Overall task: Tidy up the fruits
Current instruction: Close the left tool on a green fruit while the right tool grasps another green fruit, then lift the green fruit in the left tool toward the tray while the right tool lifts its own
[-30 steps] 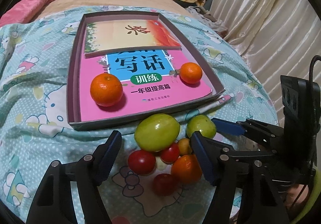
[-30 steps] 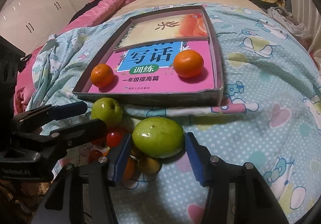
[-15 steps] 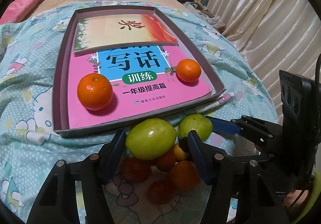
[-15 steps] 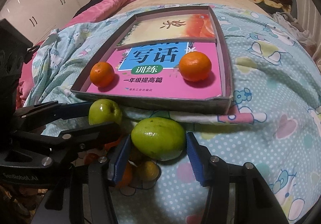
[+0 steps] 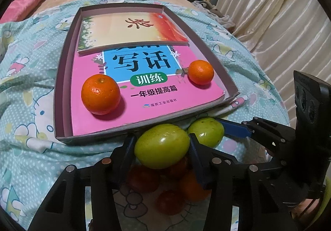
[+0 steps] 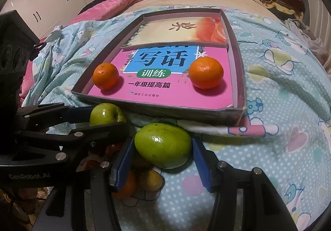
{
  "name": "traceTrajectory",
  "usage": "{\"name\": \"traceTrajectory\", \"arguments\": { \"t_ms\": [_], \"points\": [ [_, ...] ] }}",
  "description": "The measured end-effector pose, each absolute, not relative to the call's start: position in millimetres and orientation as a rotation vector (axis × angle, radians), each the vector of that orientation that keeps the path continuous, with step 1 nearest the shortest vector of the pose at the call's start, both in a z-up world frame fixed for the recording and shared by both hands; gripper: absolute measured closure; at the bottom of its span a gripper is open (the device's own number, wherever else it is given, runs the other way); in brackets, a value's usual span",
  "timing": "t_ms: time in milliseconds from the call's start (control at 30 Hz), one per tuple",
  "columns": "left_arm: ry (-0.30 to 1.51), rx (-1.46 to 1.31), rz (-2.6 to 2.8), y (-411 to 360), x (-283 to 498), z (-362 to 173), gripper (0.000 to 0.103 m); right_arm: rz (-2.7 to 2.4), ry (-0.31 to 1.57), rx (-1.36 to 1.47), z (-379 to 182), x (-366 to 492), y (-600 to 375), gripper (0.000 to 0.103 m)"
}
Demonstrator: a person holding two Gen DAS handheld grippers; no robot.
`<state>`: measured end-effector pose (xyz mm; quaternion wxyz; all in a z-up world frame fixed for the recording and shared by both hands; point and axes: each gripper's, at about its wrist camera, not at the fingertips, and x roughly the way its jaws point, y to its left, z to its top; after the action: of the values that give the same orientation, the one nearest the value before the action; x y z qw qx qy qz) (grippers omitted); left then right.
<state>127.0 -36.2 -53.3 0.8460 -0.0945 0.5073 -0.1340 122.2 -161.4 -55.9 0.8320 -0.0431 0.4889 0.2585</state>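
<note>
We judge the task as only started. Two oranges, a bigger one (image 5: pixel 100 94) and a smaller one (image 5: pixel 200 72), already lie inside the shallow box (image 5: pixel 62 86), on the pink book (image 5: pixel 144 110) that covers its bottom. All other fruits are outside the box, in a small heap on the bedcover (image 5: pixel 31 148) just in front of its near wall.

Both grippers are now busy at this heap. The left gripper (image 5: pixel 161 144) has the left green fruit (image 5: pixel 162 146) between its fingers; the jaws are closing and the pads seem to touch the skin on both sides. The right gripper (image 6: pixel 161 148) has its blue pads against the two sides of the right green fruit (image 6: pixel 163 145), so we read it as gripped. We cannot tell if either fruit is already lifted from the heap.

Under and behind the green fruits we see some red fruits (image 5: pixel 142 177), one more orange fruit (image 5: pixel 192 187) and a small yellow one (image 6: pixel 150 180), all untouched.

So in our view most of the work is left: the two green fruits must go to the box, and then the small ones after them
</note>
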Motion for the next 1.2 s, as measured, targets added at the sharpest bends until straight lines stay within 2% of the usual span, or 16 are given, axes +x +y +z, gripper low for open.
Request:
{"name": "traceTrajectory", "arguments": {
  "t_ms": [500, 1200],
  "points": [
    [1.031, -0.234, -0.287, -25.7, 117.2, -40.5, 0.051, 0.565, 1.013, -0.100, -50.9, 120.3, -161.6, 0.048],
    [0.918, -0.223, -0.259, -20.6, 95.4, -1.7, 0.051, 0.577, 0.827, 0.004, -1.8, 104.3, -187.5, 0.048]
  ]
}}
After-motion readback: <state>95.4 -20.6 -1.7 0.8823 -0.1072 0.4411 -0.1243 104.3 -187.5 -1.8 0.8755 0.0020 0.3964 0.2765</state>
